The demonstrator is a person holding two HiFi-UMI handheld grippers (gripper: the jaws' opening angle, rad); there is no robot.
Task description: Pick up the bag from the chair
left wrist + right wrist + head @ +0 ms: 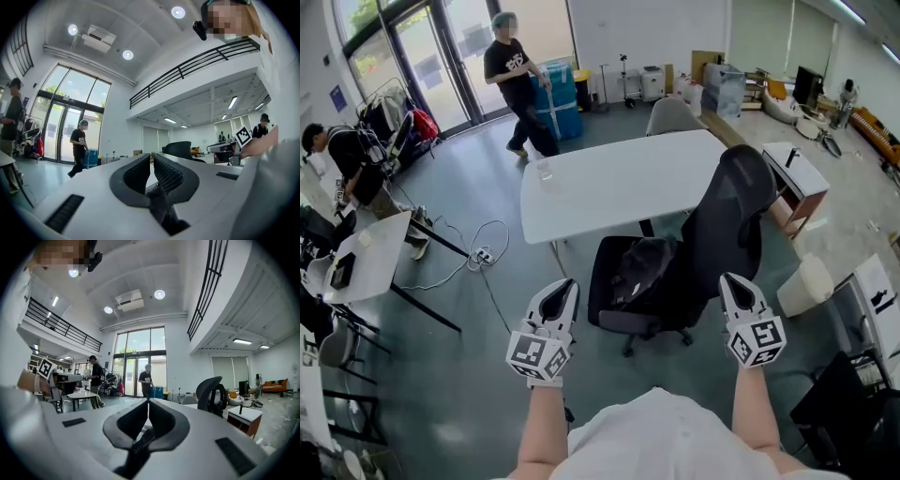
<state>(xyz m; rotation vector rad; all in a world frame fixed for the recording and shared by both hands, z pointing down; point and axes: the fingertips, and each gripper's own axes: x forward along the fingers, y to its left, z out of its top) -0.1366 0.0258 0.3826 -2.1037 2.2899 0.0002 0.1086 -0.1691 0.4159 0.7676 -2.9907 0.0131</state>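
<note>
1. black bag (642,267) lies slumped on the seat of a black office chair (727,216), which stands at the near edge of a white table (619,178). the left gripper (566,283) and right gripper (728,278) are held out on either side of the chair, both clear of the bag. a person (516,80) in a black t-shirt is mid-stride beyond the table.
2. left gripper view: the jaws meet at their tips with nothing between them. the office chair's back shows just beyond them.
3. right gripper view: the jaws are closed tip to tip and empty. the office chair stands off to their right.
</note>
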